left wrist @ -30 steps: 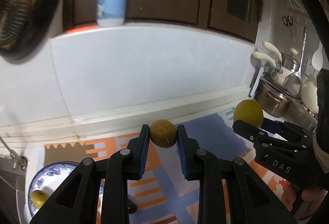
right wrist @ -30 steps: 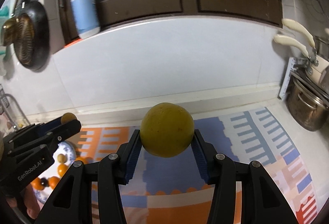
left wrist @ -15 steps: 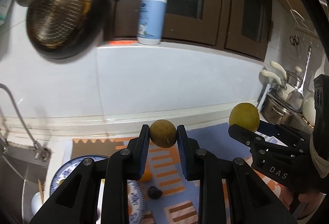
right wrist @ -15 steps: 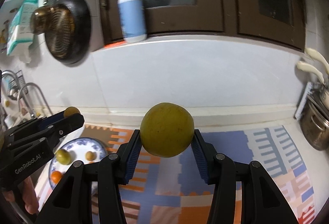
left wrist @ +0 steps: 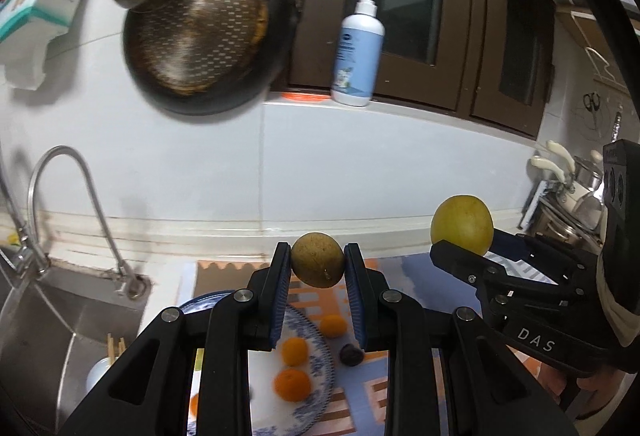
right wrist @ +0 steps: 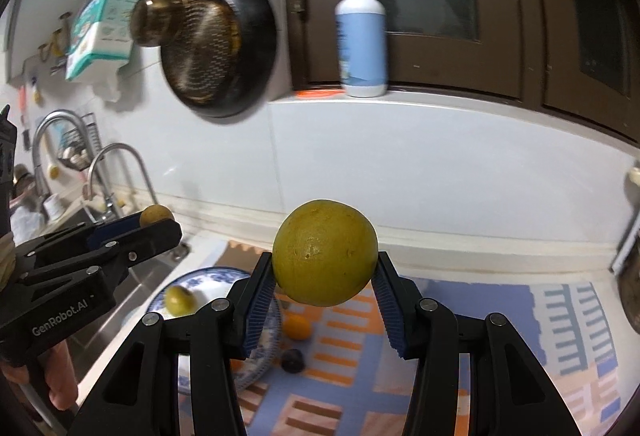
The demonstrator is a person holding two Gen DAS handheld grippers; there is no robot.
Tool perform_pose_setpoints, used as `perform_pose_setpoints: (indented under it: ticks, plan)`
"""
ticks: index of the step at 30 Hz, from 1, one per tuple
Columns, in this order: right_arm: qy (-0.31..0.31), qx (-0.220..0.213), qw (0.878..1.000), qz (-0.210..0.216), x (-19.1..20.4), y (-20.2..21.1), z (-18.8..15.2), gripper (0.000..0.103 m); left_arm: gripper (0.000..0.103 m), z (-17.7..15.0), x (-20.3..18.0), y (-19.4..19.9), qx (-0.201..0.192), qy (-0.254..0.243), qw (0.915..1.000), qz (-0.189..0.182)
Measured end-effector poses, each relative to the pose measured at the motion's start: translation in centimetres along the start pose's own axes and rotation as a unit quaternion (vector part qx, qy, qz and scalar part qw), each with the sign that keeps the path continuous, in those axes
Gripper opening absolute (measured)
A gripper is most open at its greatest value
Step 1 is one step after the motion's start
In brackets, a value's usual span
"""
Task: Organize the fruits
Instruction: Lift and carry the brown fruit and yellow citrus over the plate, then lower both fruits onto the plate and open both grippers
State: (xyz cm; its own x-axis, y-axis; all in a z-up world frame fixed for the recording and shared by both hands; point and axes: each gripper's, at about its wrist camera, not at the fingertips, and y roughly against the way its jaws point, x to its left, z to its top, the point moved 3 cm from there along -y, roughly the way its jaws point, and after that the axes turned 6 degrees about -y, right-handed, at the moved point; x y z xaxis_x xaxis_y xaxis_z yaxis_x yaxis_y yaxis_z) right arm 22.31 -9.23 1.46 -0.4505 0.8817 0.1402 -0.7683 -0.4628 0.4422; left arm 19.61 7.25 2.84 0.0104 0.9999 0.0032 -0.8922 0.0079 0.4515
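My left gripper [left wrist: 317, 268] is shut on a small brownish-yellow fruit [left wrist: 317, 264], held above the right side of a blue-patterned plate [left wrist: 320, 368]. The plate holds small orange fruits [left wrist: 294, 351] and, in the right wrist view, a green-yellow fruit [right wrist: 179, 299]. My right gripper [right wrist: 325, 276] is shut on a large yellow citrus [right wrist: 325, 263], held above the mat to the right of the plate [right wrist: 212, 278]. It also shows in the left wrist view [left wrist: 462, 232]. An orange fruit [left wrist: 334, 326] and a dark fruit [left wrist: 351, 354] lie on the mat beside the plate.
A patterned mat [right wrist: 500, 320] covers the counter. A sink [left wrist: 48, 316] with a faucet [left wrist: 64, 187] lies left of the plate. A pan [left wrist: 200, 35] hangs on the wall, a pump bottle [left wrist: 358, 55] stands on the ledge, pots [left wrist: 576, 191] stand at right.
Both grippers have swung left with their fruits still held. The sink, faucet and plate with fruits have come into view; the pots have slid to the right edge.
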Motion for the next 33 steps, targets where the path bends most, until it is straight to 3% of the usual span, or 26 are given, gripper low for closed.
perform_pose_setpoints:
  ticks: [18, 33]
  plan:
    - [0.048, 0.050, 0.993, 0.096, 7.1, -4.0, -1.2, 0.050, 0.027, -2.7, 6.8, 1.5, 0.020, 0.030, 0.9960, 0.082]
    - [0.074, 0.135, 0.980, 0.128, 10.5, -9.9, -4.9, 0.050, 0.027, -7.9, 10.9, -2.2, 0.110, 0.045, 0.9882, 0.096]
